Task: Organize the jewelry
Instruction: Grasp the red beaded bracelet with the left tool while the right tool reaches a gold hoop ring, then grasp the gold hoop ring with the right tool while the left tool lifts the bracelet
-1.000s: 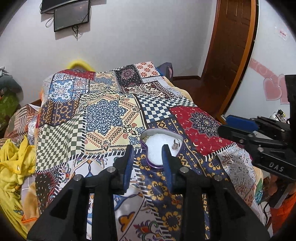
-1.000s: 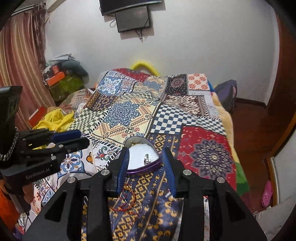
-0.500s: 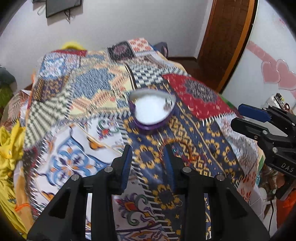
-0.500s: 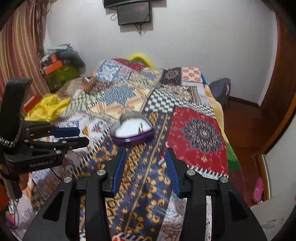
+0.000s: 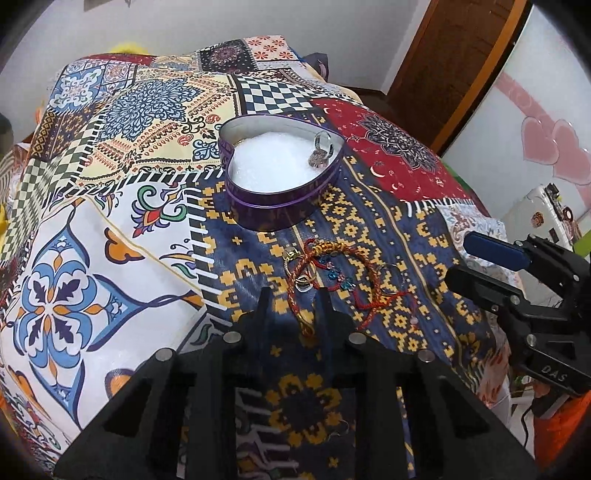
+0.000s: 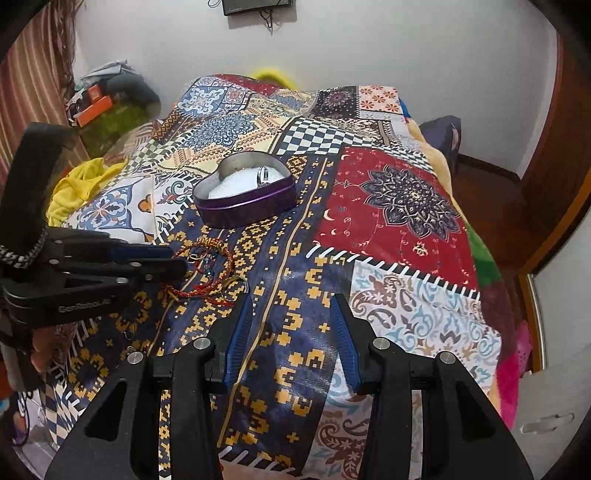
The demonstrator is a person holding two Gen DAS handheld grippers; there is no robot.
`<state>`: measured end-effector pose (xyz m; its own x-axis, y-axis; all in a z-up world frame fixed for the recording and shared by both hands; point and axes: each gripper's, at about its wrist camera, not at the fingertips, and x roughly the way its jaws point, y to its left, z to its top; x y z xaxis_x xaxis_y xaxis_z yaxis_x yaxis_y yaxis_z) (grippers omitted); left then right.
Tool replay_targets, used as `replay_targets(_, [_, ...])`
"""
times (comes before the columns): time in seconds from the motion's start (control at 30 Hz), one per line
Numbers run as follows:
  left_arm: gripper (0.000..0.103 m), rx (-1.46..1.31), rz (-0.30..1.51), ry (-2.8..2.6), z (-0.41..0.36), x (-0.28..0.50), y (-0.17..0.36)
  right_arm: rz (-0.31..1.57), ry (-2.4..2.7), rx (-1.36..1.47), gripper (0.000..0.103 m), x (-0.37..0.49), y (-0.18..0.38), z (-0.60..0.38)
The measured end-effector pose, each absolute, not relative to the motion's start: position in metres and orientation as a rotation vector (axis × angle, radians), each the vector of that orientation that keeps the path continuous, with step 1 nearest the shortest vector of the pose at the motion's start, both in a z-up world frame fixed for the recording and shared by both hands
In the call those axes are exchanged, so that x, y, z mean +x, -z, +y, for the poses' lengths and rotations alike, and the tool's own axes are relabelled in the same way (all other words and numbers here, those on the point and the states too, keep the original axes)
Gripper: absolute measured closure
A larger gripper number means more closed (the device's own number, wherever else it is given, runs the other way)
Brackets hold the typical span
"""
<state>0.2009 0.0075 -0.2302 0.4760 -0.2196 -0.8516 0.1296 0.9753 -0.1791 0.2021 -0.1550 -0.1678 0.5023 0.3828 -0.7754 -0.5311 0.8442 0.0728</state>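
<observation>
A purple heart-shaped tin point(image 5: 280, 206) with white lining stands open on the bed and holds a silver ring point(image 5: 320, 151). In front of it lies a tangle of red and gold bracelets and rings point(image 5: 332, 269). My left gripper point(image 5: 293, 299) is low over the tangle's near edge. Its jaws are closing, with a red-gold bracelet strand point(image 5: 300, 314) between them and the pads still apart from it. My right gripper point(image 6: 291, 314) stands open over bare cloth, to the right of the tangle point(image 6: 207, 266). The tin point(image 6: 243, 210) lies beyond it.
The patchwork bedspread point(image 6: 388, 206) covers the whole bed, which drops off at the right to a wooden floor and a brown door point(image 5: 454, 62). A yellow cloth point(image 6: 74, 192) and clutter lie at the bed's left side. A screen point(image 6: 255, 5) hangs on the far wall.
Both grippers have come down toward the bed and tilted downward. The jewelry tangle has come into the left wrist view, and the left jaws have narrowed around a bracelet strand.
</observation>
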Motion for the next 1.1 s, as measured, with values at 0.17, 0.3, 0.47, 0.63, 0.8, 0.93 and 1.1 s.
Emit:
replay_targets(0.17, [0.101,-0.050,1.037,0.215,0.004,0.198,0.231,0.898,-0.573,-0.188,0.063,0.203,0.172,-0.149])
replay_targets(0.3, [0.101,-0.046,1.028,0.218,0.009,0.194,0.225,0.906,-0.580,-0.190,0.063,0.202,0.175,-0.144])
replay_targets(0.47, [0.101,-0.049,0.953,0.191,0.024,0.181,0.198,0.920,-0.593,-0.201,0.063,0.201,0.179,-0.137])
replay_targets(0.63, [0.101,-0.042,0.877,0.156,0.037,0.171,0.174,0.912,-0.605,-0.240,0.063,0.198,0.182,-0.124])
replay_targets(0.8, [0.101,-0.031,0.836,0.140,0.043,0.167,0.163,0.899,-0.593,-0.271,0.063,0.199,0.186,-0.113])
replay_targets(0.93, [0.101,-0.038,0.815,0.139,0.044,0.166,0.158,0.858,-0.584,-0.284,0.063,0.198,0.190,-0.109])
replay_targets(1.1, [0.102,-0.052,0.802,0.143,0.045,0.165,0.154,0.852,-0.599,-0.263,0.083,0.198,0.191,-0.109])
